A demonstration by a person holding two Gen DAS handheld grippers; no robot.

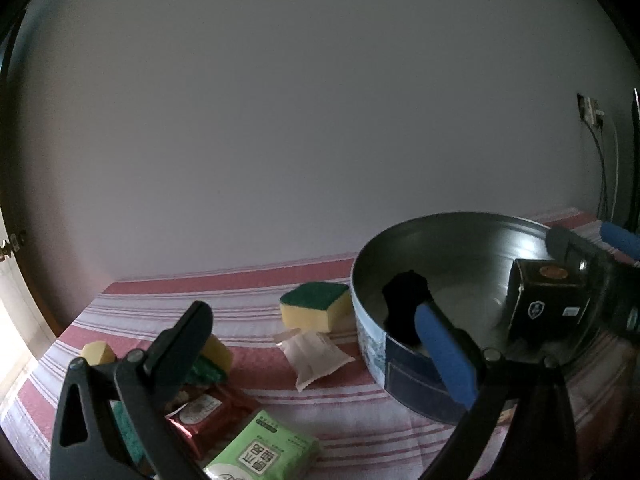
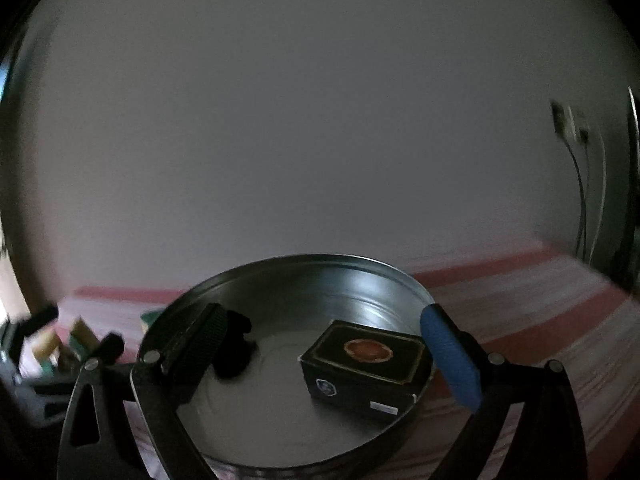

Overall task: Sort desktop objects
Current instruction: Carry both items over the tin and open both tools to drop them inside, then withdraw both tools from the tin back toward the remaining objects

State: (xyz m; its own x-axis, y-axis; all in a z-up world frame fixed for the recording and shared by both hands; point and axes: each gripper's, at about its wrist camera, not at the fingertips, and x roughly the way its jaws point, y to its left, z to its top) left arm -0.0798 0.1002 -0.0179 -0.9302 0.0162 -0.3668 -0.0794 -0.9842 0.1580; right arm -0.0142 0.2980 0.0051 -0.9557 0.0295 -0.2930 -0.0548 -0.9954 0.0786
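Note:
A round metal tin [image 1: 460, 236] [image 2: 320, 264] stands on the striped cloth. On its floor rest a black box with a gold medallion [image 2: 360, 360] [image 1: 548, 300] and a small black lump [image 2: 234, 344] [image 1: 404, 296]. My right gripper [image 2: 324, 316] is open over the tin, and the box lies between its fingers, close to the blue pad [image 2: 448, 360] and well apart from the black finger. My left gripper [image 1: 316, 344] is open wide by the tin's left wall and holds nothing. A white packet [image 1: 316, 354] lies on the cloth beyond it.
Left of the tin lie a yellow-green sponge [image 1: 314, 304], further sponge pieces [image 1: 218, 350], a red packet [image 1: 208, 420] and a green tissue pack [image 1: 264, 452]. The table meets a plain wall at the back. A wall socket with cables [image 1: 588, 108] sits at the far right.

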